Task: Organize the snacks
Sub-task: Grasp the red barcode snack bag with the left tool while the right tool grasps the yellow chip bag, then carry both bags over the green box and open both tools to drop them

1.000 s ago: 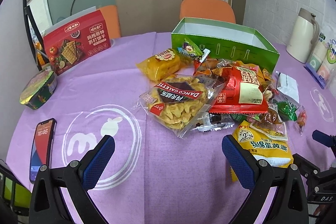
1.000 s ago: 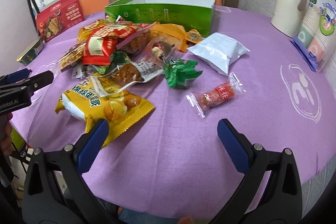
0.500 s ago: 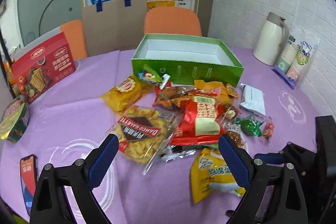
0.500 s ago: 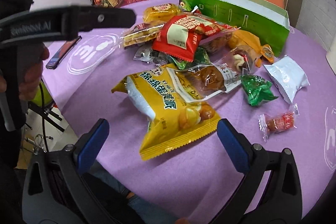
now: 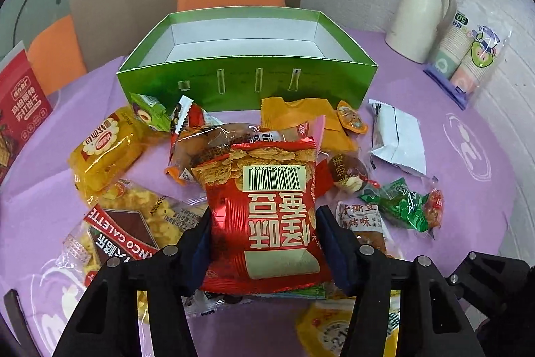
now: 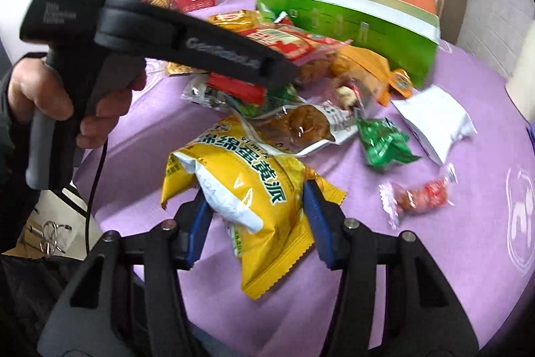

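A red snack bag (image 5: 267, 213) with a barcode stands between the blue pads of my left gripper (image 5: 264, 243), which is shut on its sides above the snack pile. My right gripper (image 6: 255, 216) is shut on a crumpled yellow snack bag (image 6: 247, 186) near the table's front edge. The open green box (image 5: 247, 82) with a white, bare inside sits just behind the pile. In the right wrist view the green box (image 6: 367, 25) shows at the back, and a hand (image 6: 50, 92) holds the left gripper's black body (image 6: 187, 46) over the pile.
Loose snacks cover the purple tablecloth (image 5: 468, 176): a yellow packet (image 5: 103, 149), a clear galette bag (image 5: 127, 223), a white packet (image 5: 398, 139), a green packet (image 5: 401, 206). A cream thermos (image 5: 418, 15) and paper cups (image 5: 468, 56) stand far right, a red cracker box (image 5: 20, 109) far left.
Both grippers were open and apart from the snacks. The left one moved in and shut on the red bag; the right one came forward and shut on the yellow bag.
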